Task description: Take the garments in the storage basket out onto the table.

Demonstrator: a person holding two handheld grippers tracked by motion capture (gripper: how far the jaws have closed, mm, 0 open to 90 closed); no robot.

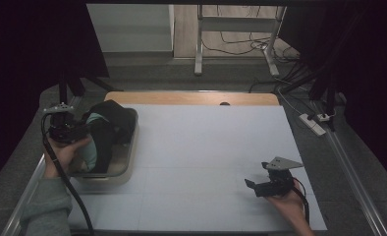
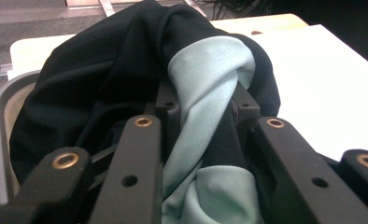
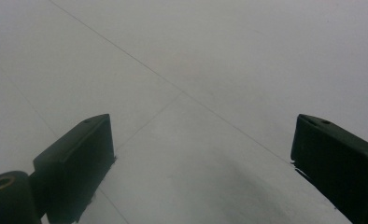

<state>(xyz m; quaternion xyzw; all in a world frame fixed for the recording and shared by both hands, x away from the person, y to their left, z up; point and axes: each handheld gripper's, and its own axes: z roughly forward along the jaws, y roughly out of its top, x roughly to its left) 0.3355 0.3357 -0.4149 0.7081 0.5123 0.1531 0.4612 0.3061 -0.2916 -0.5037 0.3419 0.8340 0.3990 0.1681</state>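
A bundle of black fabric (image 1: 114, 123) with a pale mint-green fabric (image 1: 90, 152) folded into it is shown lying in a shallow beige plastic tray (image 1: 130, 162) at the left edge of the white table top (image 1: 211, 147). The left gripper (image 1: 78, 132) is held at the tray's near left side; in the left gripper view a twisted fold of the mint-green fabric (image 2: 205, 93) is seen pinched between the jaws, which are drawn in against the cloth, with the black fabric (image 2: 102, 74) heaped behind it. The garments are judged to be gripped but not yet lifted clear, since the bundle rests inside the tray (image 2: 0, 121).

The right gripper (image 1: 260, 187) is held low over the table's near right part, well apart from the tray. Its jaws are spread wide, with nothing between them but bare table surface (image 3: 196, 70).

The work is judged to be at an early stage: taking the cloth out of the tray and laying it on the table remain to be done.
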